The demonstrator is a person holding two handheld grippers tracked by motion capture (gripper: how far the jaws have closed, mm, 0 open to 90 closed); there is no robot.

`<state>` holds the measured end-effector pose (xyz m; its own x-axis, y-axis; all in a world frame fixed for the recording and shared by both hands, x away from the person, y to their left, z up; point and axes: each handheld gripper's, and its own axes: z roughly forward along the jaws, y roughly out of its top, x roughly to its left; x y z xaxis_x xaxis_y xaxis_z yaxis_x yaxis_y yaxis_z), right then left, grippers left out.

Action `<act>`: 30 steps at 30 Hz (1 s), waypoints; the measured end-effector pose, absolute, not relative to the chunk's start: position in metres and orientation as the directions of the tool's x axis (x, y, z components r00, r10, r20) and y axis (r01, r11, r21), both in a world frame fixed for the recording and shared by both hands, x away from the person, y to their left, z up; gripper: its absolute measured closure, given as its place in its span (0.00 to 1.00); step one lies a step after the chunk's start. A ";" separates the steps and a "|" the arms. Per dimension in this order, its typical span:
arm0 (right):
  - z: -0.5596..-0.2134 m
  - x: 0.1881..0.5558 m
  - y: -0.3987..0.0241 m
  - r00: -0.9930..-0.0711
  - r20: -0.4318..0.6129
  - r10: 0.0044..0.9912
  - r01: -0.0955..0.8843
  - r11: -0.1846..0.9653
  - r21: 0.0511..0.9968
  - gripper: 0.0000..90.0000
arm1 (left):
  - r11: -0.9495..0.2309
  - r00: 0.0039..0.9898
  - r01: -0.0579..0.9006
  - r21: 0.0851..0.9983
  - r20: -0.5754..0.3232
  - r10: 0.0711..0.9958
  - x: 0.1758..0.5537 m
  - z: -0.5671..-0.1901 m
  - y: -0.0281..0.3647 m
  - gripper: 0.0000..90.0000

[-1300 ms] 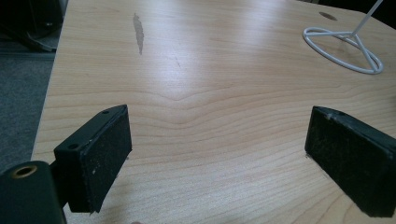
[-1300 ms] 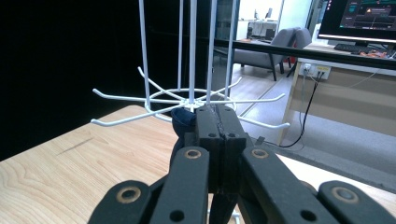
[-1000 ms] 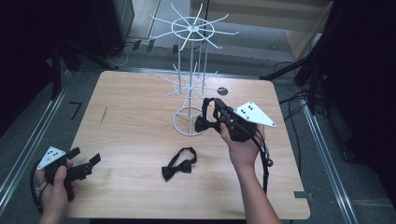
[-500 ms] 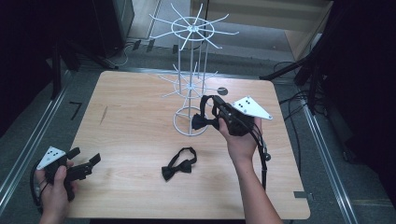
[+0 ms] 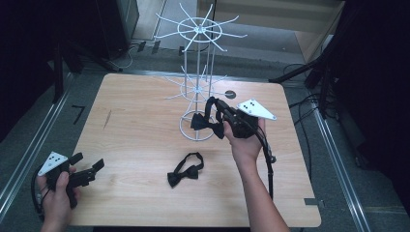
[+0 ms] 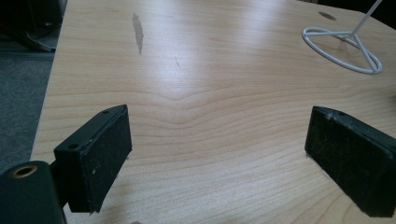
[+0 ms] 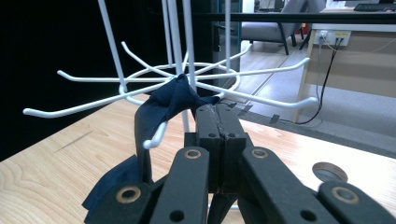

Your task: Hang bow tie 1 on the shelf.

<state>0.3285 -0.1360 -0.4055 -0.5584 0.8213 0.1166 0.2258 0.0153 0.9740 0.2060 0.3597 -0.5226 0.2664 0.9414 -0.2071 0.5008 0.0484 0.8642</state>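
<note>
Near the tabletop's front left corner, the left gripper [image 5: 86, 174] is resting in a hand just above the wood, its jaws standing wide apart with only bare board between them; in the left gripper view its flat black pads [image 6: 105, 161] are looking matte, gritty and rectangular. A black bow tie [image 5: 185, 170] is lying flat toward the front edge, a little right of centre, its thin neck strap curling in a loop behind the knot. Farther back, toward the right edge, the right gripper [image 5: 217, 118] is clamping a second bow tie [image 5: 200, 121] of soft dark fabric; in the right gripper view the jaws are pressed together on its strap, and the cloth [image 7: 161, 112] is draping over a hooked white prong of the wire display rack [image 5: 197, 87]. Compared with a second ago, the right hand is sitting slightly lower and closer to the rack's post, carrying the tie with it, while the left hand is staying put. That rack is rising from a round ring base [image 6: 343, 49] near the back edge, two tiers of thin white spokes fanning outward. Pale wood-grain laminate is covering the table [image 5: 135, 116], with a grey scuff toward its left edge. Grey carpet, metal floor rails, cables and dark equipment are surrounding it, and a wooden cabinet is standing beyond.
</note>
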 end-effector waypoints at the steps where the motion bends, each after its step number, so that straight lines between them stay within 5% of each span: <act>1: -0.406 0.328 -0.134 -0.560 0.119 0.820 0.227 0.014 0.974 1.00 | 0.048 0.266 0.501 0.864 -0.207 0.941 0.206 -0.523 0.360 0.09; 13: -0.412 0.330 -0.130 -0.584 0.141 0.800 0.248 0.011 0.969 0.99 | 0.049 0.267 0.500 0.864 -0.207 0.941 0.206 -0.523 0.360 0.09; 30: -0.422 0.316 -0.139 -0.570 0.157 0.807 0.259 -0.006 0.966 0.67 | 0.049 0.267 0.501 0.864 -0.209 0.941 0.206 -0.523 0.360 0.09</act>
<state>0.3162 -0.1393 -0.4225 -0.5697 0.8067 0.1573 0.2587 -0.0057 0.9659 0.2060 0.3597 -0.5226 0.2668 0.9409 -0.2087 0.5015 0.0494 0.8638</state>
